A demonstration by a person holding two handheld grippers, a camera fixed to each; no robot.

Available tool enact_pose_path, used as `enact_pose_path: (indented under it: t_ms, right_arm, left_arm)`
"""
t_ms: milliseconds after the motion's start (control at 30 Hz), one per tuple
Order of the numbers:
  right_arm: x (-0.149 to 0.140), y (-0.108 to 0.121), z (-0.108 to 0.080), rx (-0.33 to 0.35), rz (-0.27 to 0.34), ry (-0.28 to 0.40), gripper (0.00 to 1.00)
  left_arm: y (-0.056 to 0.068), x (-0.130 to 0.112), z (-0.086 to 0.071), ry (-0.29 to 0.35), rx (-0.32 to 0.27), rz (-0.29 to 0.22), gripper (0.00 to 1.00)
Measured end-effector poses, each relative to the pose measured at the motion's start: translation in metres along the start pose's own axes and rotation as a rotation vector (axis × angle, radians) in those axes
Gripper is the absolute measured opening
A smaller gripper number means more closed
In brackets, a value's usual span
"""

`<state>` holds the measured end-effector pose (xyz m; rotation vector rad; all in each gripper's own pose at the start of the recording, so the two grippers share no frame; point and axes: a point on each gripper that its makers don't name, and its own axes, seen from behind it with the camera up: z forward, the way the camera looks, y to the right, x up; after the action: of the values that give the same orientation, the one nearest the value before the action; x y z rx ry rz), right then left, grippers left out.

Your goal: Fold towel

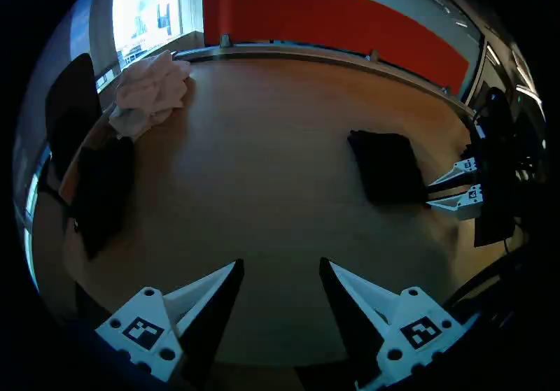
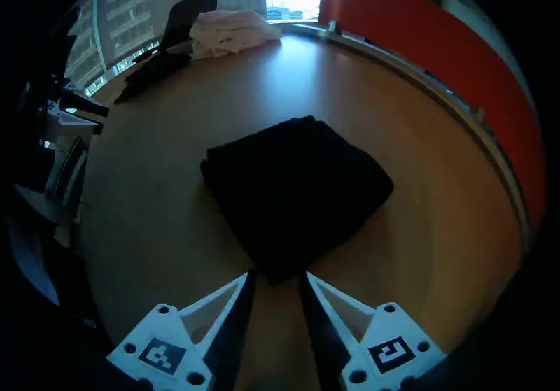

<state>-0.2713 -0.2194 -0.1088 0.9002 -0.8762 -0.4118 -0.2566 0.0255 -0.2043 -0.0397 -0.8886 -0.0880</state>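
Both hand-held grippers open, empty; black towel points cornerwise at right one.

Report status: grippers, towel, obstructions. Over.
Left hand-held gripper open, above table. Right hand-held gripper open, tips at corner of folded black towel. Pale cloth pile far off.

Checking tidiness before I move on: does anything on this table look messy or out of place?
The black towel lies neatly folded. At the far corner, pale cloths sit in a crumpled heap, and a dark cloth beside them lies unfolded at the edge.
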Motion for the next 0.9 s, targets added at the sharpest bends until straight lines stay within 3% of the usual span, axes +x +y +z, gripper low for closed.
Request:
enact_pose_path:
  t_ms: [333,533,900]
  right_arm:
    - [-0.004,0.002,0.004,-0.011,0.011,-0.002,0.25]
    - [-0.004,0.002,0.002,-0.013,0.018,0.001,0.06]
    - [0.010,0.008,-0.008,-0.028,0.007,0.025,0.04]
  left_arm:
    - [0.000,-0.001,0.000,0.000,0.001,0.001,0.80]
    - [-0.001,-0.001,-0.001,0.001,0.001,0.003,0.80]
    - [-0.001,0.001,0.000,0.006,-0.004,0.010,0.80]
